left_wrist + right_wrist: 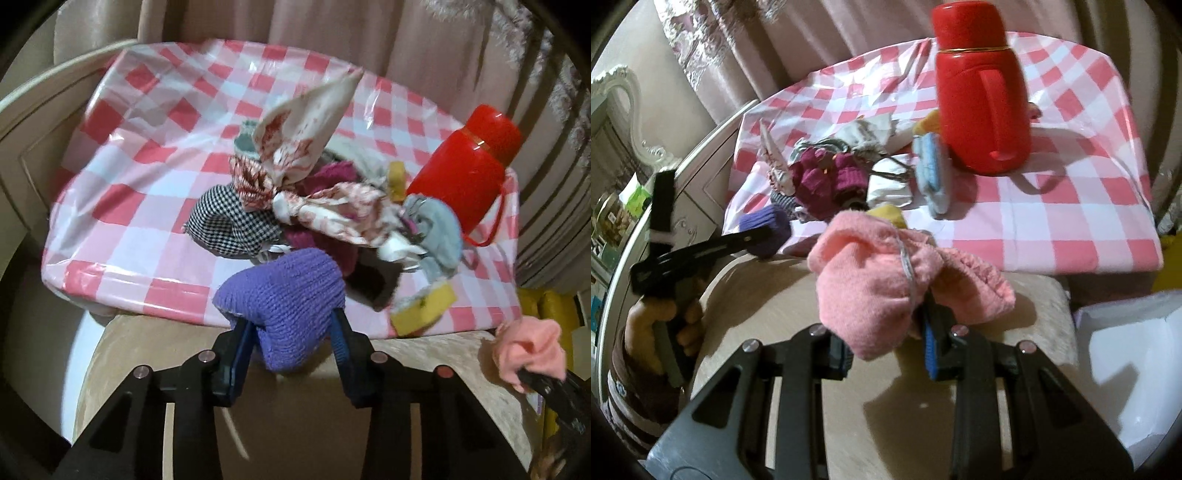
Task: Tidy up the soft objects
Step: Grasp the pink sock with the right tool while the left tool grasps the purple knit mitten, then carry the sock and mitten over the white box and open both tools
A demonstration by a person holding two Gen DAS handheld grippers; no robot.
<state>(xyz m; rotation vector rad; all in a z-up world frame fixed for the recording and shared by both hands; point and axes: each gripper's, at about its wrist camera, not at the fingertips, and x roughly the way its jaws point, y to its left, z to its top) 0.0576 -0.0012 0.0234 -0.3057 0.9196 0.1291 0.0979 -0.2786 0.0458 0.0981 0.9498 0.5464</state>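
My left gripper (291, 328) is shut on a purple knitted piece (284, 295) and holds it over the beige stool, just off the table's front edge. It also shows in the right wrist view (764, 230). My right gripper (886, 332) is shut on a pink fluffy cloth (871, 280), seen from the left wrist view (528, 347) at lower right. On the red-checked tablecloth (147, 177) lies a pile of soft things: a red-and-white printed cloth (295, 147), a houndstooth pouch (232, 221), maroon knitwear (823, 181), a grey plush (436, 229) and a yellow sponge (421, 310).
A red thermos jug (979, 92) stands at the table's right side, beside the pile. A beige padded stool (798, 295) sits below both grippers. Curtains (369, 33) hang behind the table. A white box (1126, 350) is at lower right; a white cabinet (701, 177) is at left.
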